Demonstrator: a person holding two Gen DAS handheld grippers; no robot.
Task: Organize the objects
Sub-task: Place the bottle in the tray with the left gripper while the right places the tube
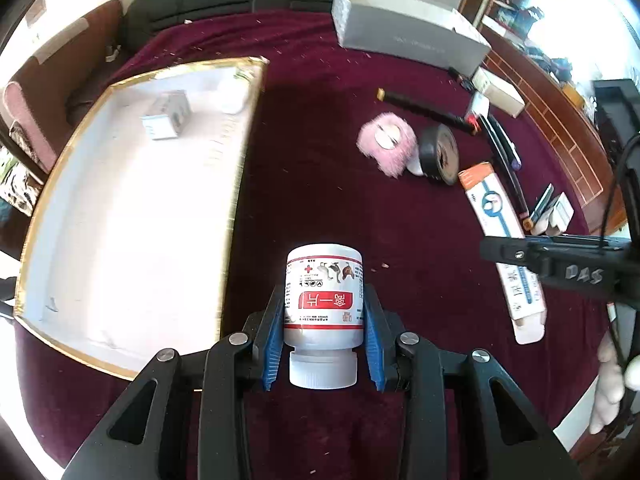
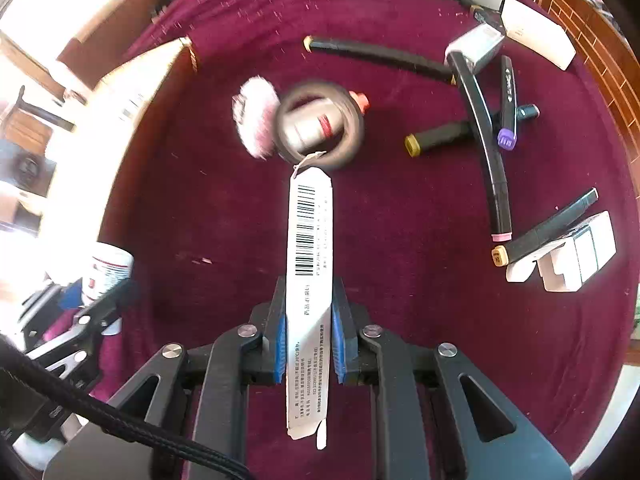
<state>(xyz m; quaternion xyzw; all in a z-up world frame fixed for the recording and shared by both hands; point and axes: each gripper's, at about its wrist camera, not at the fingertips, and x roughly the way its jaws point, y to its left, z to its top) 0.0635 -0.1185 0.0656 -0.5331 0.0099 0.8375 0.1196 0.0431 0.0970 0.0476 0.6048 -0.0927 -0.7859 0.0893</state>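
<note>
My left gripper (image 1: 323,304) is shut on a white medicine bottle (image 1: 323,300) with a red label, cap toward the camera, held above the dark red cloth just right of a white gold-edged tray (image 1: 36,272). In the tray lie a small grey box (image 1: 166,115) and a white item (image 1: 232,96). My right gripper (image 2: 308,316) is shut on a long white carton (image 2: 309,264) with a barcode, lifted over the cloth. The same carton (image 1: 492,208) and right gripper (image 1: 504,252) show at the right of the left wrist view. The bottle (image 2: 108,272) appears at the left of the right wrist view.
On the cloth lie a pink fluffy puff (image 2: 258,118), a dark tape roll (image 2: 320,126) around a small bottle, several black markers (image 2: 480,120), small white boxes (image 2: 580,252) and a large grey box (image 1: 404,36) at the back. Wooden floor lies to the right.
</note>
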